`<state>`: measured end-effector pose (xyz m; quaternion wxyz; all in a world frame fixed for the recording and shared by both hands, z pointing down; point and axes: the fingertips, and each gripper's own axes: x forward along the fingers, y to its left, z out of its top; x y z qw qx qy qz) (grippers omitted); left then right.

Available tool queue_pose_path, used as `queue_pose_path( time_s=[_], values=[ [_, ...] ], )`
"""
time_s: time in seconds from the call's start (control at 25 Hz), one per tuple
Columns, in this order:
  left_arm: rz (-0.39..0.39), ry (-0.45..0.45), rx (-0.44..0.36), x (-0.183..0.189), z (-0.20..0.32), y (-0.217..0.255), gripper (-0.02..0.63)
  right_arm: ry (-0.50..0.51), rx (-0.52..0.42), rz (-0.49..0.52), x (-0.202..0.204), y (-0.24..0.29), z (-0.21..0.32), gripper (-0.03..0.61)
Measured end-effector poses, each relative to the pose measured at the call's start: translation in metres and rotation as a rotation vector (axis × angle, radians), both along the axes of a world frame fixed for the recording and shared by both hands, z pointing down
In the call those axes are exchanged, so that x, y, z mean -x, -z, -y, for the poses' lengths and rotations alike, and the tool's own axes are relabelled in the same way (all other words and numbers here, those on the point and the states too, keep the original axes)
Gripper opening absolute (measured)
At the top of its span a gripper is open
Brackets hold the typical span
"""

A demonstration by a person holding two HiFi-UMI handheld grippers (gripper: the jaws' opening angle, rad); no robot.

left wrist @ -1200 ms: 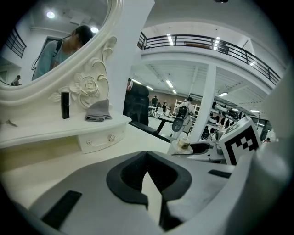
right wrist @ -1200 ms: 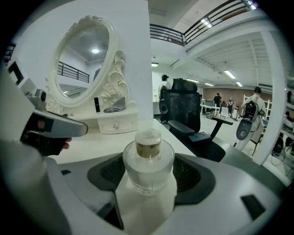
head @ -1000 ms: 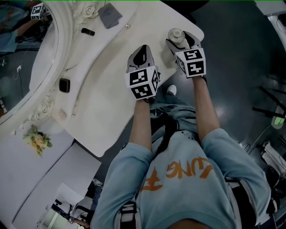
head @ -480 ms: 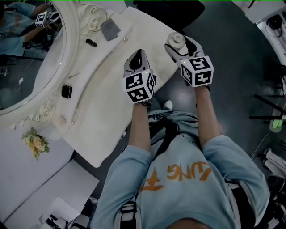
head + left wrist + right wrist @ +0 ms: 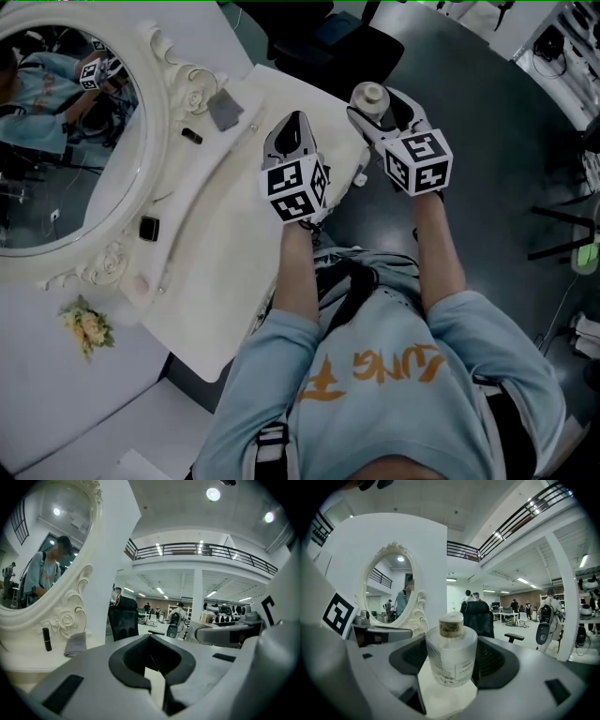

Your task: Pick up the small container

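The right gripper [image 5: 377, 105] has its jaws clamped on a round, frosted-glass container [image 5: 451, 658] (pale cap on top) over the smooth white table [image 5: 216, 220] corner. The left gripper [image 5: 292, 133] has its jaws together, holding nothing.

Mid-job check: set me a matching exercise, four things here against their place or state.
Things:
1 bottle
2 left tongs
3 grey cloth
4 flowers

Places or states:
A shut, empty
B on the table, beside the mirror frame
C gripped in the right tongs
D on the white surface beside the table

Pairs: 1-C, 2-A, 3-B, 4-D
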<state>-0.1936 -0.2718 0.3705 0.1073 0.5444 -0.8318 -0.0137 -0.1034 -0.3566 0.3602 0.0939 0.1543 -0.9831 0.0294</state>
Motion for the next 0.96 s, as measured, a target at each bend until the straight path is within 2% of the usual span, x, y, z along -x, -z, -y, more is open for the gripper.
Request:
queue_pose_path(
  time_s=[0.36, 0.96],
  values=[
    [0.039, -0.028, -0.016, -0.012, 0.016, 0.016, 0.021, -0.029, -0.019, 0.040, -0.018, 0.016, 0.017, 0.321],
    [0.059, -0.063, 0.032, -0.019, 0.034, 0.010, 0.021, -0.039, 0.001, 0.056, -0.028, 0.012, 0.027, 0.321]
  ],
)
